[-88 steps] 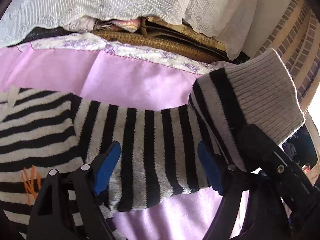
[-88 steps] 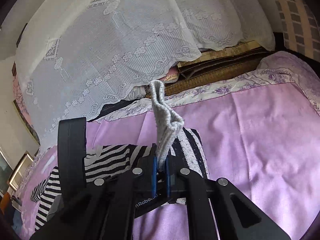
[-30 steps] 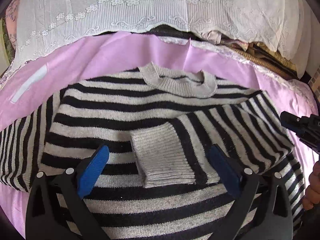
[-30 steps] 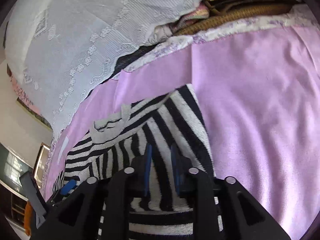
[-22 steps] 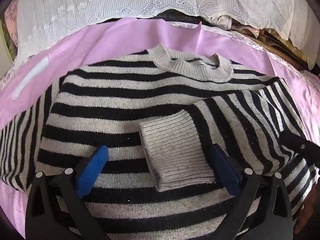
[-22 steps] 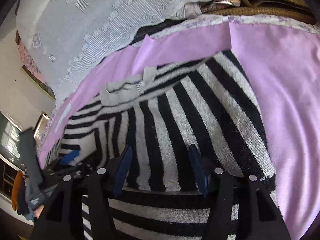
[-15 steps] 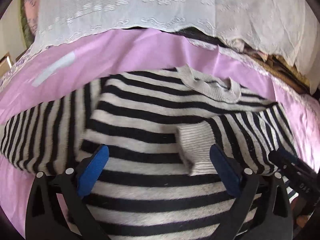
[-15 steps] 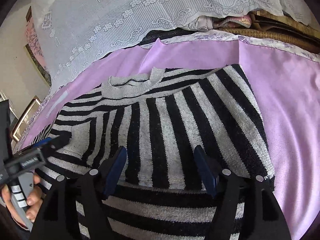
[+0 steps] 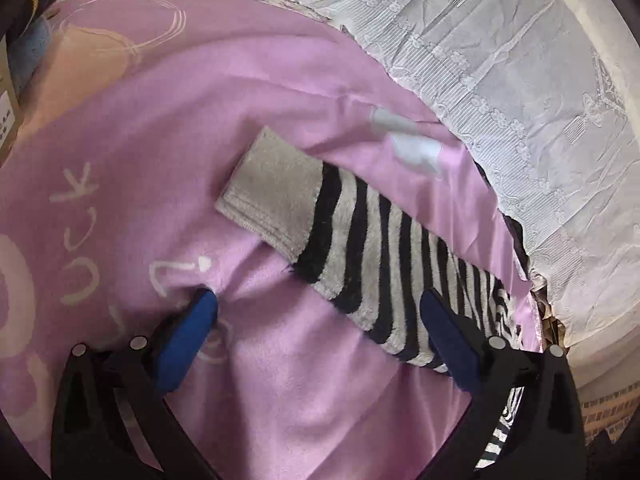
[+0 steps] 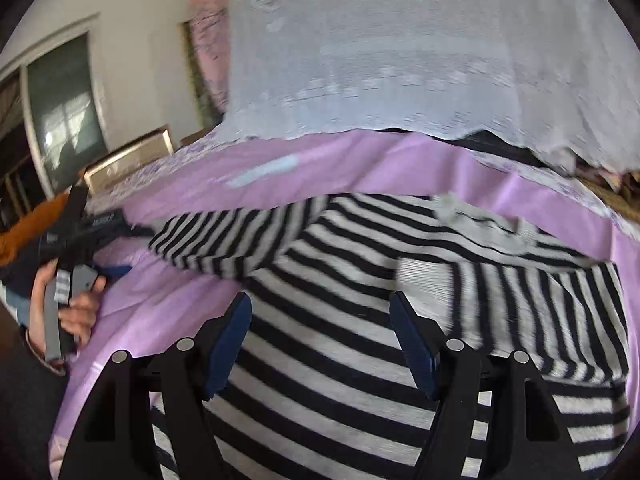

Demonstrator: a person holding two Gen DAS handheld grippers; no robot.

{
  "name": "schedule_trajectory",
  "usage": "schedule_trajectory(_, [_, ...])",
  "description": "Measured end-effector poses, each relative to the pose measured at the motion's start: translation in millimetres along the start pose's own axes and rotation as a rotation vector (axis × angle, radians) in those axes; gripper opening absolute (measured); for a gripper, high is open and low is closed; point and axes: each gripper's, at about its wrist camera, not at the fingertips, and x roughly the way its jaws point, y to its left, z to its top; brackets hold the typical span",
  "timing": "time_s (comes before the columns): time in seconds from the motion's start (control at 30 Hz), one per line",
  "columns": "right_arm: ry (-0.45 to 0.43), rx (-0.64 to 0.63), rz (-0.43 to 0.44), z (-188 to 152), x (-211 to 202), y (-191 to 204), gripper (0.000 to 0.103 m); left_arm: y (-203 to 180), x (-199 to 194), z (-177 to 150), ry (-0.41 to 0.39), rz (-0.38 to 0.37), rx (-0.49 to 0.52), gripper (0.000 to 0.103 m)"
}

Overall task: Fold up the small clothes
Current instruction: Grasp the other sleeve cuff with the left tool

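On the pink blanket (image 9: 280,80), your striped sweater (image 10: 360,320) lies flat, one sleeve (image 9: 360,248) stretched out. Your left gripper (image 9: 316,320) and right gripper (image 10: 320,332) are both spread wide, holding nothing.

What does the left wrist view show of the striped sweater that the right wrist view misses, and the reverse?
Only the left wrist view shows the outstretched sleeve's grey cuff lying flat on the printed pink blanket, ahead of the open left claw. Only the right wrist view shows the collar, the other sleeve folded across the body, and the open right claw. Both show the outstretched sleeve and the lace cover.
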Motion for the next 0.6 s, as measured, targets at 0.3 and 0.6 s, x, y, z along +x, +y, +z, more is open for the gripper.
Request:
schedule_trajectory(0.3, [0.116, -0.462, -0.080, 20, 99, 156, 0.072, 4, 21, 26, -0.028, -0.038, 0.028, 0.064])
schedule_trajectory(0.6, [0.151, -0.372, -0.127, 30, 119, 148, 0.011, -13, 5, 22, -0.057, -0.138, 0.087, 0.009])
